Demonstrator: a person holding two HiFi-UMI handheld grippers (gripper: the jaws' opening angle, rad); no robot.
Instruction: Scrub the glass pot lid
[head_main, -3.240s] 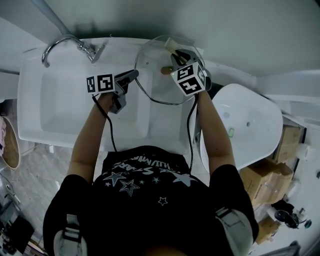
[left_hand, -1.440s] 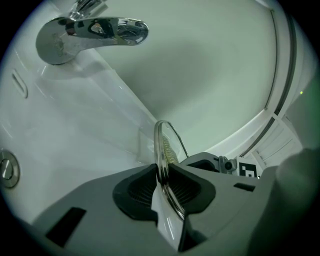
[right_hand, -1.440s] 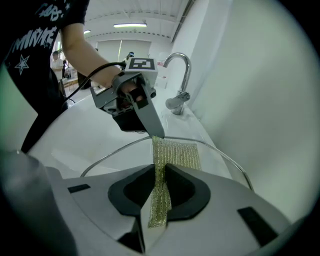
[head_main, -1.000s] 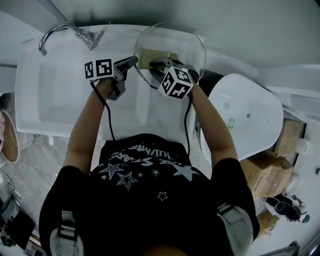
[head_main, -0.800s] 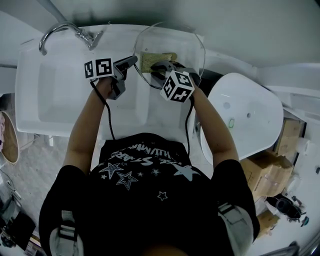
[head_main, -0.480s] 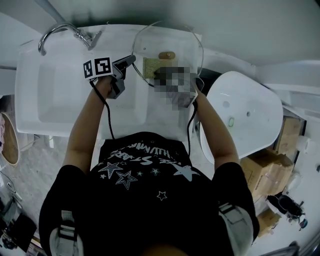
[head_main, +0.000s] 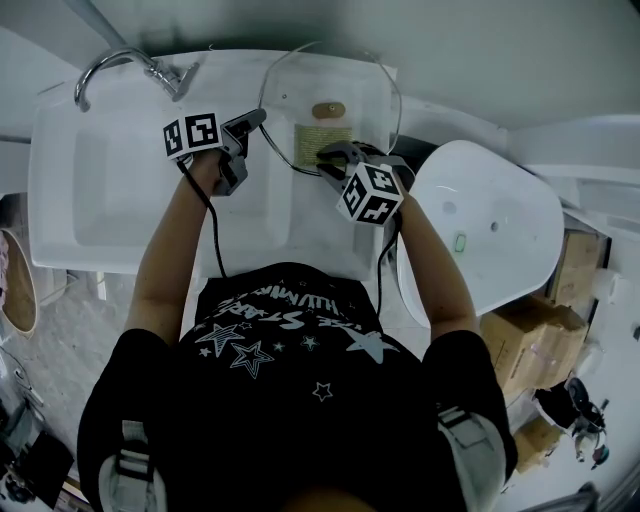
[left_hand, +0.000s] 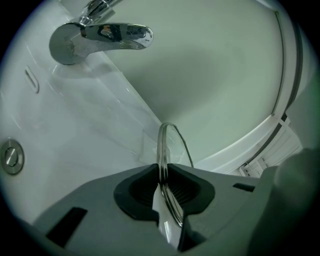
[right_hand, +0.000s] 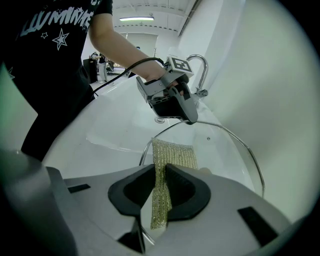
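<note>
The glass pot lid (head_main: 372, 95) stands tilted on edge over the sink's right deck, its wooden knob (head_main: 328, 109) showing through the glass. My left gripper (head_main: 256, 120) holds the lid's left rim (left_hand: 161, 142). Its jaws are closing with the rim between the pads (left_hand: 186, 189). My right gripper (head_main: 333, 154) is shut on a yellow-green scouring pad (head_main: 320, 138), which lies flat against the glass below the knob. In the right gripper view the scouring pad (right_hand: 172, 155) stands up from the jaws against the pot lid (right_hand: 235, 150), with the left gripper (right_hand: 189, 119) at its far rim.
A white sink basin (head_main: 120, 190) with a chrome faucet (head_main: 115, 64) lies to the left, its drain (left_hand: 11, 156) low in the bowl. A white oval fixture (head_main: 490, 230) stands to the right, with cardboard boxes (head_main: 545, 350) beyond it. A wall runs behind the sink.
My right gripper has drawn the scouring pad across the glass from the lid's left part toward its lower middle, uncovering the knob. The left gripper and lid have barely shifted.
</note>
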